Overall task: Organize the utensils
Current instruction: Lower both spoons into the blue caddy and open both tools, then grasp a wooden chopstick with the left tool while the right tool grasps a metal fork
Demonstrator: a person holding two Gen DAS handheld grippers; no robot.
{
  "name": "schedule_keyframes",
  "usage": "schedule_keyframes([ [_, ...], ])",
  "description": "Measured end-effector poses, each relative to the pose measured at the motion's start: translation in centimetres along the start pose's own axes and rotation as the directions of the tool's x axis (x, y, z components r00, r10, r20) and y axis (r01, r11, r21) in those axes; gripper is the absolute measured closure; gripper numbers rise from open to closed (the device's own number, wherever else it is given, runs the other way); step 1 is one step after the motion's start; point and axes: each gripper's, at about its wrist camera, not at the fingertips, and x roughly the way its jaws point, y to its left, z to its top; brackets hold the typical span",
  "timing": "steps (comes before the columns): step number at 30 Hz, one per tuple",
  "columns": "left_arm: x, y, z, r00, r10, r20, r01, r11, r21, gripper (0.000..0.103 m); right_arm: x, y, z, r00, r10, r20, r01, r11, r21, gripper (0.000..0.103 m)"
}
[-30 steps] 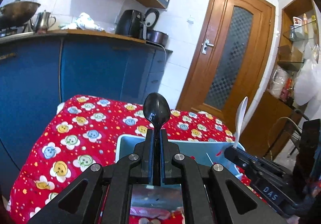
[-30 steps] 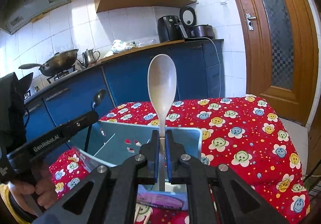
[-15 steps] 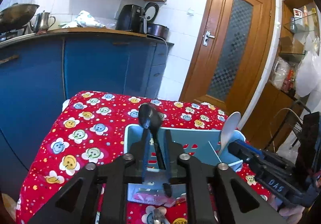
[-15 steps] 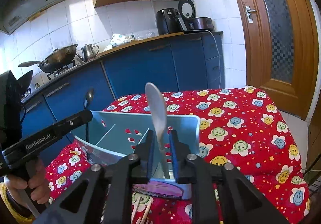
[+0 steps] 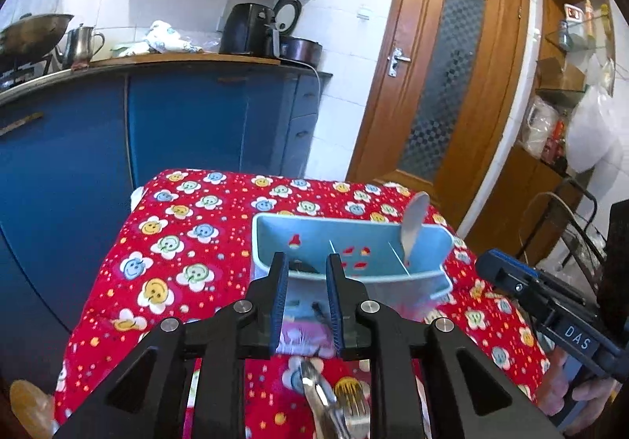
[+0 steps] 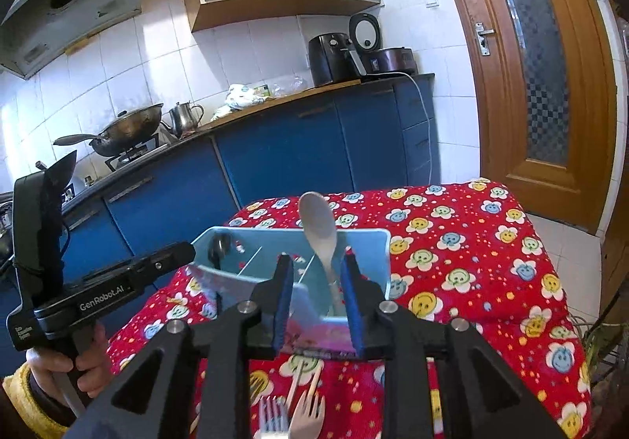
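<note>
A light-blue utensil holder (image 5: 346,230) (image 6: 369,242) stands on the red flowered tablecloth (image 5: 177,242). The black spoon (image 6: 219,244) stands in its left compartment, the pale spoon (image 5: 412,223) (image 6: 319,230) in its right one. My left gripper (image 5: 307,281) hovers just before the holder, its jaws opening and gripping nothing. The right gripper (image 6: 317,281) also has its jaws opening. The pale spoon shows between its fingers but stands free in the holder. Each gripper appears from the side in the other's view: the right gripper (image 5: 530,289) and the left gripper (image 6: 118,281).
Loose utensils lie on the cloth near me: a metal fork (image 6: 271,419), a pale fork (image 6: 310,407), chopsticks (image 6: 298,380) and metal cutlery (image 5: 326,399). A hand (image 6: 90,356) holds the left gripper. Blue cabinets (image 5: 177,124) stand behind the table, a wooden door (image 5: 444,85) to the right.
Both grippers went from shut on upright spoons to open. The black spoon and the pale spoon dropped into the holder. Both grippers drew back and slightly up.
</note>
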Motion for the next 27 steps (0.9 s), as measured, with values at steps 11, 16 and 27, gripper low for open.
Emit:
schedule_keyframes([
  [11, -1.8, 0.0, -1.5, 0.998, 0.002, -0.059, 0.0, 1.0, 0.02, 0.083, -2.5, 1.6, -1.9, 0.999, 0.006, -0.035, -0.006, 1.0, -0.005, 0.075],
  [16, -2.1, 0.6, -2.1, 0.997, 0.01, -0.08, -0.009, 1.0, 0.014, 0.083, -3.0, 1.6, -2.7, 0.999, 0.009, -0.048, -0.009, 1.0, 0.012, 0.075],
  [27, -1.2, 0.7, -5.0, 0.977, 0.013, -0.212, -0.012, 1.0, 0.005, 0.083, -2.6, 0.2, -5.1, 0.992, 0.002, -0.124, 0.008, 0.997, 0.082, 0.075],
])
